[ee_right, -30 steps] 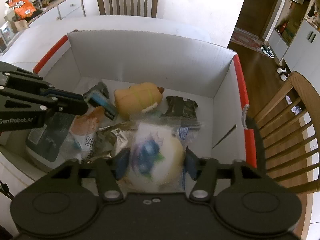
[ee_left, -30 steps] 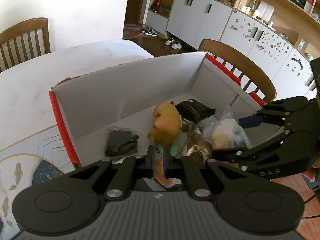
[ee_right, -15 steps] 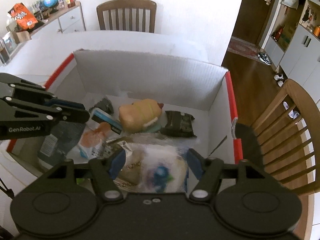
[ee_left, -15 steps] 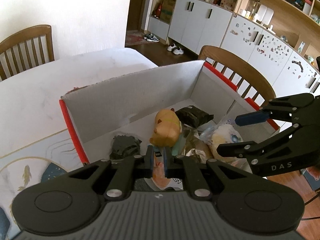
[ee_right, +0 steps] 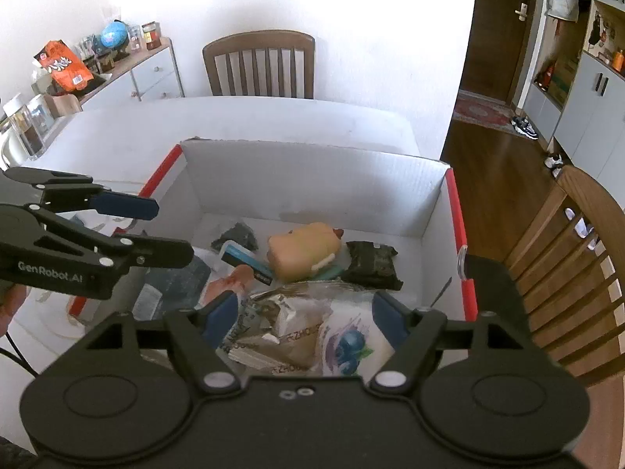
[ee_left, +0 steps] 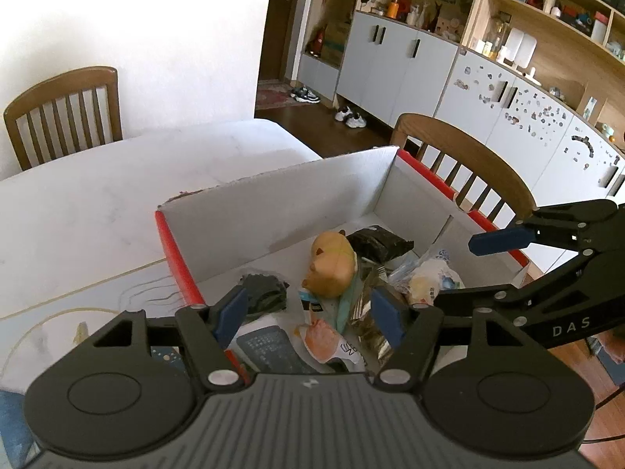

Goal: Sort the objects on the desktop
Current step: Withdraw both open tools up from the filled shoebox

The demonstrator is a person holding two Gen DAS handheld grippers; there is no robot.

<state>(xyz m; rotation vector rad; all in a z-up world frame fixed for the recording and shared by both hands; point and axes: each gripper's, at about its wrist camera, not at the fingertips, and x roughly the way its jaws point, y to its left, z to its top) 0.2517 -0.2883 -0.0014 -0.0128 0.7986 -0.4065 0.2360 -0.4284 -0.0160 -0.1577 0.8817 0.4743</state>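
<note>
Cardboard box [ee_left: 273,211] on white table [ee_left: 97,211]

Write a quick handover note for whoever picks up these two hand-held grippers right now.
Left hand-held gripper: jaws just opened, nothing between them.
Right hand-held gripper: jaws just opened wider, empty, above the blueberry-print bag.
White box holds the hamster toy, black pouch, silver packet and orange-print packet.
Done: those items are boxed.
Left: cannot tell; no loose items in view.
</note>
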